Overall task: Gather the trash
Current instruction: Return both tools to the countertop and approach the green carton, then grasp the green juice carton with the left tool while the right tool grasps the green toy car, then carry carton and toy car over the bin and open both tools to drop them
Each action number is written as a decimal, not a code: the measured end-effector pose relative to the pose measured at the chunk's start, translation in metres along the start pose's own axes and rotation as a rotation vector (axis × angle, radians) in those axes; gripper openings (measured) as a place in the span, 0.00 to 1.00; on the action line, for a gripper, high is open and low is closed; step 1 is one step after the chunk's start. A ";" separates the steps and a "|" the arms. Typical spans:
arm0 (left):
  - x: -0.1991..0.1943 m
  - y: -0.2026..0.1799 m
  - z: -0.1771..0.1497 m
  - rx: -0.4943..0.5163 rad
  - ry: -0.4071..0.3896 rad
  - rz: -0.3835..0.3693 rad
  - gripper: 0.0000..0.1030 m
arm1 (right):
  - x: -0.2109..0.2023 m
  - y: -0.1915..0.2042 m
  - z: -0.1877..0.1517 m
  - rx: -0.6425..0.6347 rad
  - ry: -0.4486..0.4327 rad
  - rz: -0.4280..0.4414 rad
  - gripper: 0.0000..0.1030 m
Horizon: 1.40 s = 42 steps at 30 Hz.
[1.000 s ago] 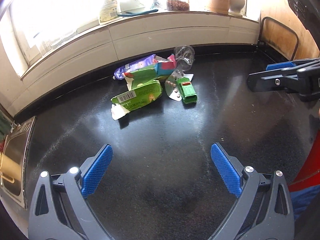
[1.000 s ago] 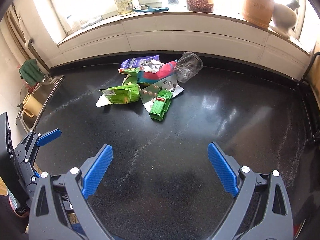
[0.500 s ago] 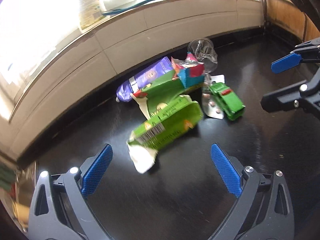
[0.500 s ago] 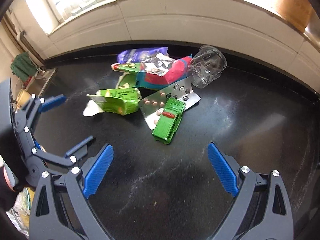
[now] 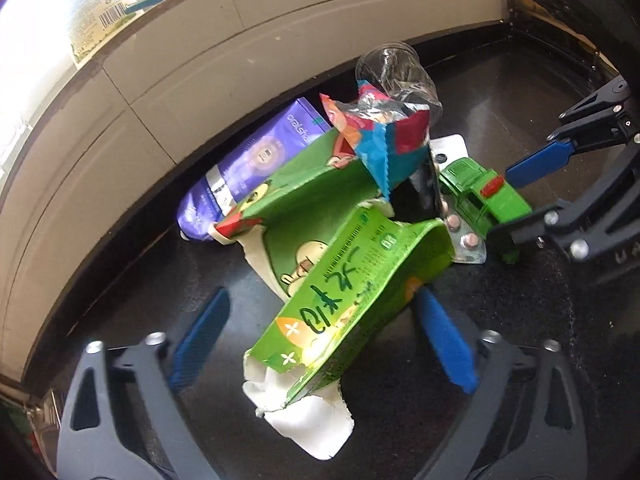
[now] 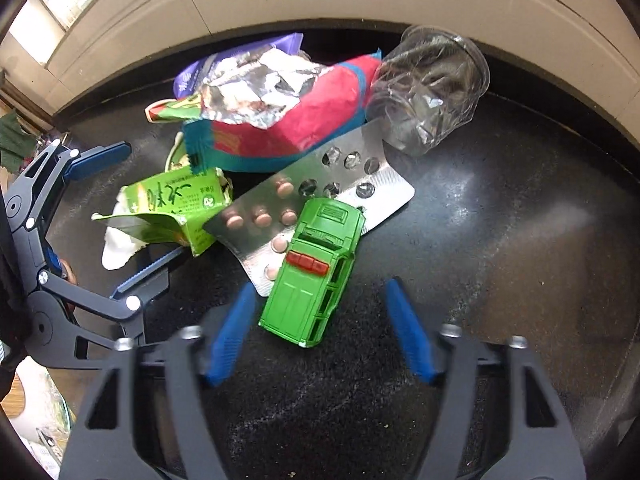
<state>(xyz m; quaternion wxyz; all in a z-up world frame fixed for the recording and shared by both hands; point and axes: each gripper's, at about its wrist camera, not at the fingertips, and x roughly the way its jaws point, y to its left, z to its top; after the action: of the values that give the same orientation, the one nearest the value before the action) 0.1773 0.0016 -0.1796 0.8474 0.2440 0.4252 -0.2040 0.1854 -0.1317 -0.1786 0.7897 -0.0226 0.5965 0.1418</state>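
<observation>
Nothing is collected yet: the whole trash pile still lies on the black counter (image 6: 500,240) near the wall. The left hand-held gripper (image 5: 320,344) has just been closing, its jaws straddling the torn green carton (image 5: 352,292) without pressing it. The right hand-held gripper (image 6: 316,336) has likewise been closing around the green toy car (image 6: 316,272), not yet clamped. A crushed clear cup (image 6: 428,88), blister pack (image 6: 320,196) and red wrapper (image 6: 296,128) remain.

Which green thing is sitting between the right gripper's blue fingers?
The green toy car, with its red roof light. The torn green carton lies off beside the left gripper instead.
</observation>
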 end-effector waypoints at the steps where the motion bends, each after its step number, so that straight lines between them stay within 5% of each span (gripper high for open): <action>1: 0.000 -0.002 -0.001 -0.005 0.013 -0.008 0.65 | -0.001 0.000 -0.002 -0.010 -0.004 -0.009 0.36; 2: -0.001 -0.005 -0.001 -0.017 0.024 -0.008 0.63 | -0.002 0.001 -0.004 -0.016 -0.007 -0.012 0.36; 4: -0.007 -0.008 -0.005 -0.047 0.028 -0.010 0.42 | -0.007 0.000 -0.009 -0.024 -0.016 -0.014 0.36; 7: -0.021 -0.014 -0.013 -0.145 0.046 -0.007 0.31 | -0.017 0.001 -0.016 -0.026 -0.032 -0.011 0.35; 20: -0.103 -0.061 -0.064 -0.439 0.070 0.004 0.30 | -0.090 -0.001 -0.083 -0.052 -0.129 0.011 0.35; 30: -0.144 -0.096 -0.079 -0.449 0.047 0.035 0.30 | -0.117 -0.008 -0.134 -0.077 -0.158 0.002 0.35; 42: -0.184 -0.071 -0.113 -0.592 0.008 0.160 0.30 | -0.126 0.047 -0.131 -0.219 -0.187 0.048 0.35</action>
<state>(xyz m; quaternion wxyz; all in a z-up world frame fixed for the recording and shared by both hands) -0.0345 0.0366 -0.1043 0.8933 0.0201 0.4490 -0.0028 0.0193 -0.1385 -0.0904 0.8309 -0.0811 0.5016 0.2265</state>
